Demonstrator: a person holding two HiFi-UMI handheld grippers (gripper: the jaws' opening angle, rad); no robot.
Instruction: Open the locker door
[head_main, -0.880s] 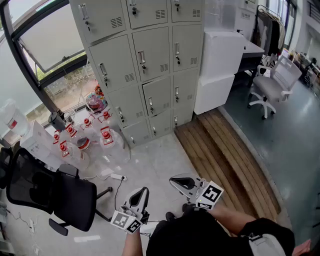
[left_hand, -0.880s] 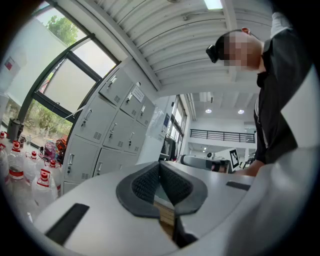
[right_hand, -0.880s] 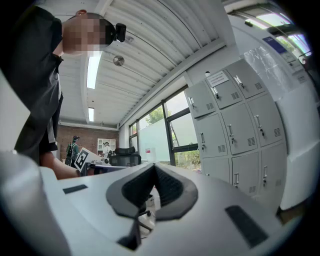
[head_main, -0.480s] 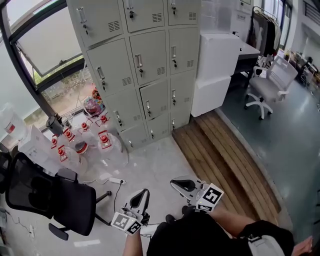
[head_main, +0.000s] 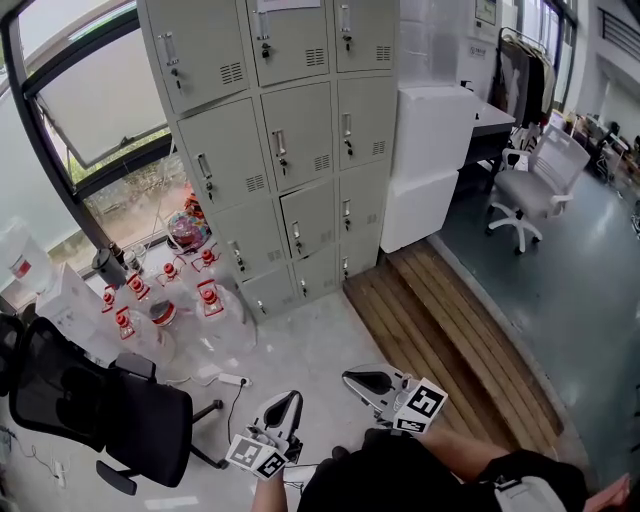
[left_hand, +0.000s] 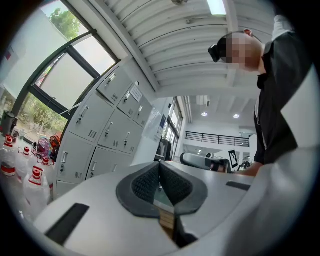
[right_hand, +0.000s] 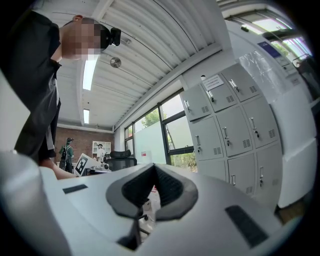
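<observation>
Lockers (head_main: 300, 130): tall grey steel bank of small doors, each w/ upright handle + key lock. It stands at the far side of the pale floor (head_main: 310, 330), between the big dark-framed window (head_main: 90, 90) on its left and the stacked white boxes (head_main: 430, 150) on its right. All doors look closed; can't tell which one is the target.

Left gripper (head_main: 288, 398) and right gripper (head_main: 348, 377) sit low, close to the person's body and well apart from the lockers. This reads as a carry posture for the approach, not a reach. Both point roughly level toward the locker bank, so the doors show in each gripper's view.

Left claw: black ribbed pads together at tips, nothing between. Right claw: same, closed tight, empty. Judgement: shut because nothing to grab yet; they must spread before taking a handle.

Task not begun; step in hand is prob. walking up.

Clear plastic water bottles w/ red caps (head_main: 160, 290) cluster on the floor at the foot of the left column. Black mesh office chair (head_main: 100, 390) is nearer, also on the left. Both crowd that side, so bare floor beside the brown wooden plank platform (head_main: 440, 320) looks the easier route.
</observation>
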